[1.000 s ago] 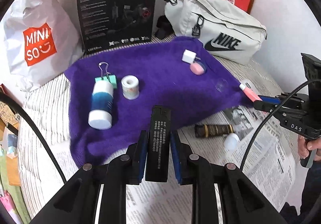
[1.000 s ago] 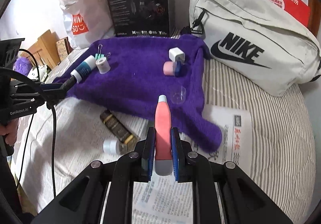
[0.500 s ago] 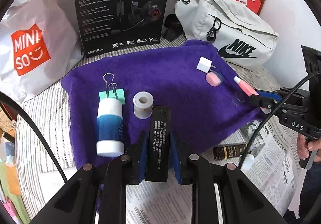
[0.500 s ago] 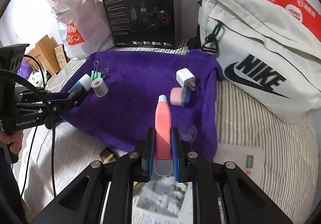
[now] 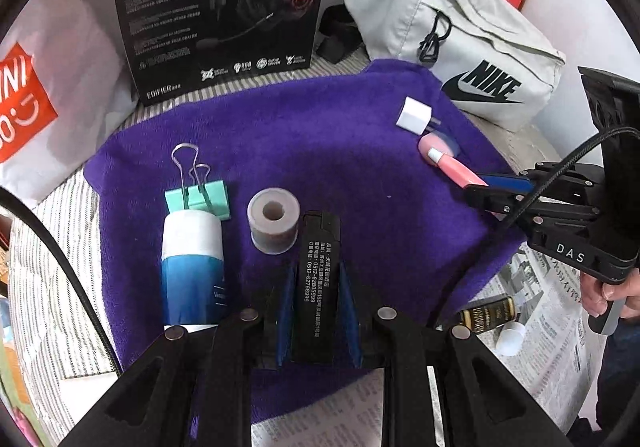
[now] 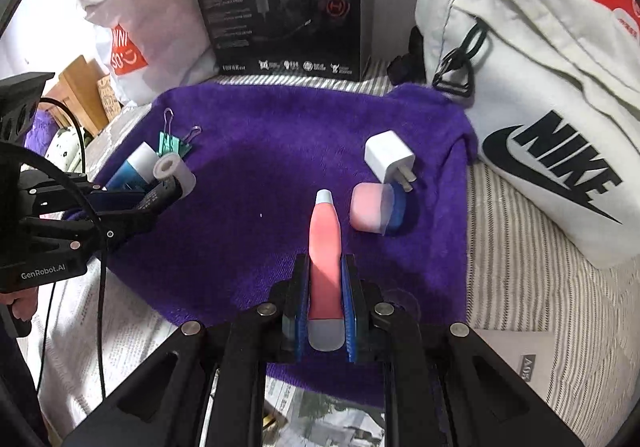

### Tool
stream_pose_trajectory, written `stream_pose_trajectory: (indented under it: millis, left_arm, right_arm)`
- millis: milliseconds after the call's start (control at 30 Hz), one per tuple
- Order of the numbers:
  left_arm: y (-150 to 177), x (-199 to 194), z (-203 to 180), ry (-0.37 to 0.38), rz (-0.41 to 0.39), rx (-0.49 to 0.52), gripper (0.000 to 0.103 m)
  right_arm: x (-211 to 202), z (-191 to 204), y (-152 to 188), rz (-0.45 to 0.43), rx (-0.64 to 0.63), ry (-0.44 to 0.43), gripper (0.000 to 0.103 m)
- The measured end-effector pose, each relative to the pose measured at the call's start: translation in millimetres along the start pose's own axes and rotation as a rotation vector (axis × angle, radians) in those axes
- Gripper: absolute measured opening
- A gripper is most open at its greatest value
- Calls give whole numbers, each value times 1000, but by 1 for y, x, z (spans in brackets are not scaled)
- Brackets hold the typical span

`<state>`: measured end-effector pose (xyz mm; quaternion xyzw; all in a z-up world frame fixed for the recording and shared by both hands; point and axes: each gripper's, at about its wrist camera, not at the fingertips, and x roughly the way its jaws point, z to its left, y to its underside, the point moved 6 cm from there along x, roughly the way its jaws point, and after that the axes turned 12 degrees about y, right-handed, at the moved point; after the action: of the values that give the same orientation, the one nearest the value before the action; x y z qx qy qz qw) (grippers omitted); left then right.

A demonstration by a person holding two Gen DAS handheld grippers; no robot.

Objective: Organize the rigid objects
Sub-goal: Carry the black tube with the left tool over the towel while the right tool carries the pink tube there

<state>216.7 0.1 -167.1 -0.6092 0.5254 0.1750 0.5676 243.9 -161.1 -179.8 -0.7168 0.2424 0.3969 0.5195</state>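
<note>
Rigid objects mostly lie on the purple towel already: clip, tube, tape roll, charger. The left claw pinches a black lighter, the right claw a pink tube, both above the towel; a brown bottle waits on newspaper.

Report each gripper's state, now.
Left gripper: shut on the black lighter.
Right gripper: shut on the pink tube.

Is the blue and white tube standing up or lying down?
Lying down. The blue and white tube rests lengthwise on the purple towel, its white end beside the green binder clip.
</note>
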Motion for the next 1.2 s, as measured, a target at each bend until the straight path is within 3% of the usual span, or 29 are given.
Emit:
stream_pose_trajectory:
  millis: [267,600,1200]
  left_arm:
    - [6,2,14,-11,4,-27,22]
    - [2,6,19,-23,18,-26,22]
    - [2,13,17,-66,45,7,24]
  right_arm:
    - [19,5,4,33,-25,4,15]
    - [25,4,-3,24,-38,44,15]
    - [26,3,-2,11,-49,35,16]
